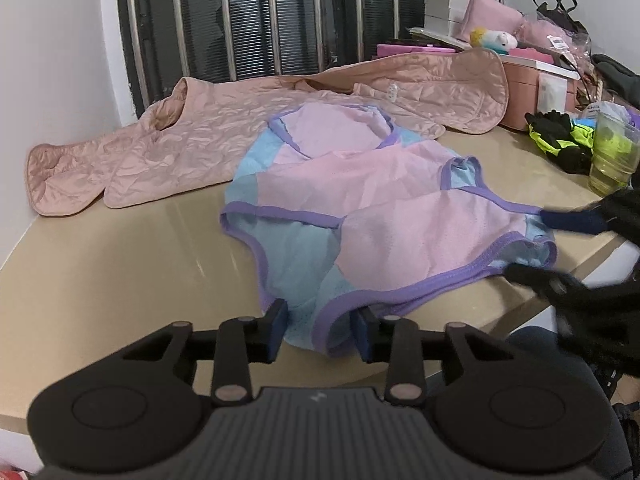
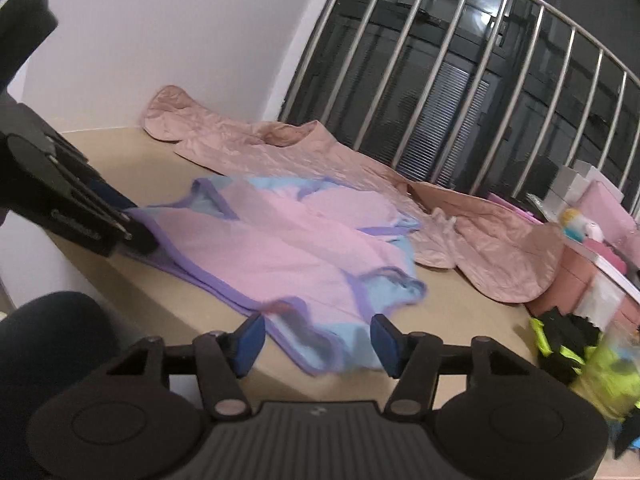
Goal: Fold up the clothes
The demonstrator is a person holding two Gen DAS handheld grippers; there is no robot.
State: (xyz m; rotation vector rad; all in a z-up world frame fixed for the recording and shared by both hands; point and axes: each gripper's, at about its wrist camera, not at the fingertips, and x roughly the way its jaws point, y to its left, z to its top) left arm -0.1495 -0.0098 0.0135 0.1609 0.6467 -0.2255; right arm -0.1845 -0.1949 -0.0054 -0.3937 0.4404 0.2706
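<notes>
Left gripper [image 1: 323, 330] jaws part-open, straddling the near purple hem w/o pinching. Right gripper [image 2: 318, 338] the same at the other corner. Pink-and-blue mesh vest w/ purple trim [image 1: 360, 216] lies rumpled on the beige tabletop [image 1: 120, 280], near edge, probably so both corners lift together. Quilted peach jacket [image 1: 180, 148] waits behind.
</notes>
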